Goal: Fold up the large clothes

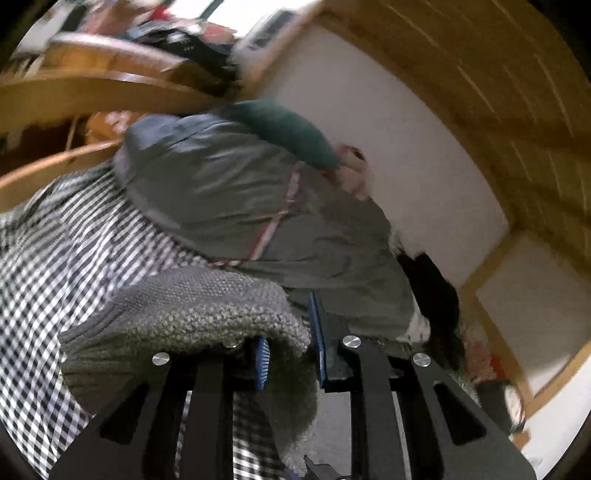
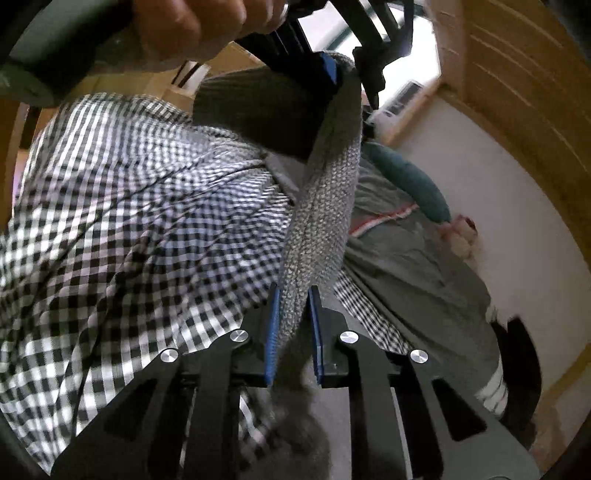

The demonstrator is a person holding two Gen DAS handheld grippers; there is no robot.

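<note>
Covering checked cloth (image 2: pixel 129 221), grey knit (image 2: pixel 317 229), wood-framed wall (image 1: pixel 388 147)

Both views are dim and warm, with strong motion blur. Daylight blows out a window (image 2: pixel 325 33) at the top. Fisheye bending curves the edges into black corners.

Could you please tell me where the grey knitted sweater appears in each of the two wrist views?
Left wrist: sweater at lower centre-left, draped over the near gripper.
Right wrist: a stretched band from top centre to lower centre.
Shared landmark: the checked cloth left of it.
</note>
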